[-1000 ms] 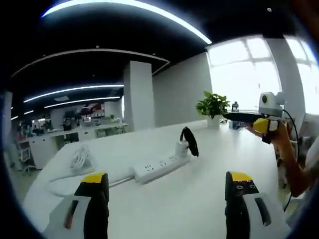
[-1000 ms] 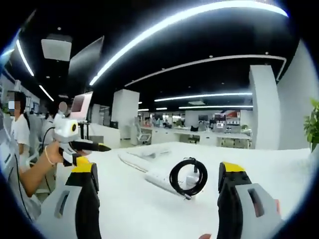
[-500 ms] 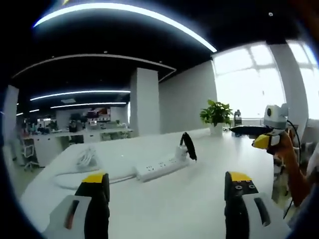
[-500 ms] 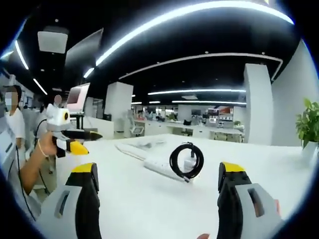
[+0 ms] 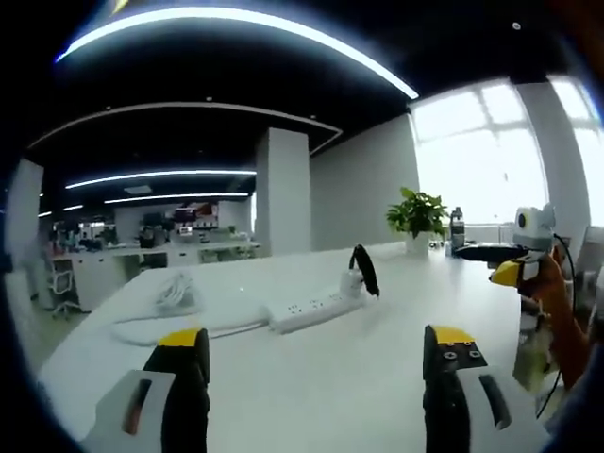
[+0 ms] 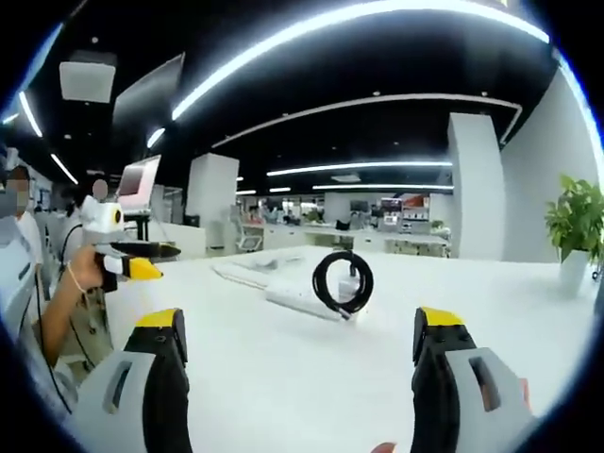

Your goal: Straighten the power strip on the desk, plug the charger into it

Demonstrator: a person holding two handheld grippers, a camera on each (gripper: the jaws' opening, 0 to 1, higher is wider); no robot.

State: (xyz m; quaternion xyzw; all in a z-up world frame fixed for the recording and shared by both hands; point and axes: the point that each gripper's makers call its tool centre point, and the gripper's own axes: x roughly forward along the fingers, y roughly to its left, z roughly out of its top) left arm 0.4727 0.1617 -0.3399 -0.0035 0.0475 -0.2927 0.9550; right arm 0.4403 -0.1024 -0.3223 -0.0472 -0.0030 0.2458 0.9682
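A white power strip (image 5: pixel 310 311) lies across the middle of the white desk (image 5: pixel 359 377), its white cord (image 5: pixel 175 302) trailing to a loose heap at the left. The white charger (image 5: pixel 350 280) with its coiled black cable (image 5: pixel 364 269) stands at the strip's right end. The right gripper view has the strip (image 6: pixel 294 299) behind the black cable coil (image 6: pixel 342 281). My left gripper (image 5: pixel 316 363) is open, well short of the strip. My right gripper (image 6: pixel 297 344) is open too, empty, also at the right edge of the left gripper view (image 5: pixel 491 253).
A potted plant (image 5: pixel 417 215) and a bottle (image 5: pixel 457 226) stand at the desk's far end by bright windows. A person (image 6: pixel 28 274) holds the other gripper (image 6: pixel 123 257) at the left. Rows of office desks (image 5: pixel 151 255) lie beyond a white pillar (image 5: pixel 281 193).
Both cameras have shifted: strip and charger sit a little farther and higher in each view. The other gripper has drifted toward each view's edge. Both stay open.
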